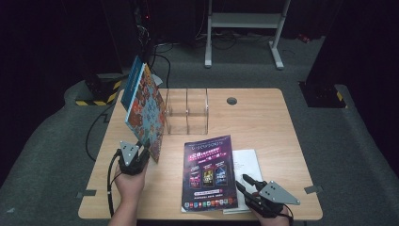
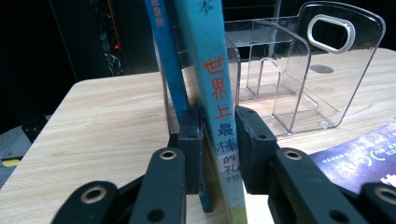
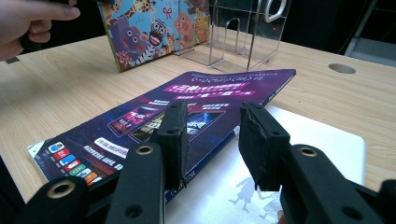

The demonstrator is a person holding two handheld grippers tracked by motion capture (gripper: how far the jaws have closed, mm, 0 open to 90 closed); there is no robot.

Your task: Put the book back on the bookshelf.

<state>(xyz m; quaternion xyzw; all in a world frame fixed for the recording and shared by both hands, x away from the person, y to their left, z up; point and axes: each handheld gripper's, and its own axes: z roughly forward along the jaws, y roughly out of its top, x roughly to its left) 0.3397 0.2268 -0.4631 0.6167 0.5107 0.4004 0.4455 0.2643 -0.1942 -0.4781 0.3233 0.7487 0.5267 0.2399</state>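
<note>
A colourful picture book [image 1: 143, 108] stands tilted at the table's left, with a blue book [image 1: 131, 82] leaning behind it. My left gripper [image 1: 143, 153] is shut on the picture book's lower edge. In the left gripper view the jaws [image 2: 219, 135] press both sides of the teal spine [image 2: 217, 84], and the blue book [image 2: 166, 51] sits just outside the left jaw. A purple magazine [image 1: 209, 172] lies flat near the front, on a white booklet [image 1: 247, 162]. My right gripper [image 1: 242, 181] stands open at the magazine's right edge [image 3: 187, 98], jaws [image 3: 212, 140] gripping nothing.
A clear acrylic file holder [image 1: 187, 110] with upright dividers stands at mid-table behind the magazine, right of the books. A round cable grommet [image 1: 231, 100] sits near the far edge of the wooden table [image 1: 263, 127]. The left hand [image 3: 28, 21] appears in the right gripper view.
</note>
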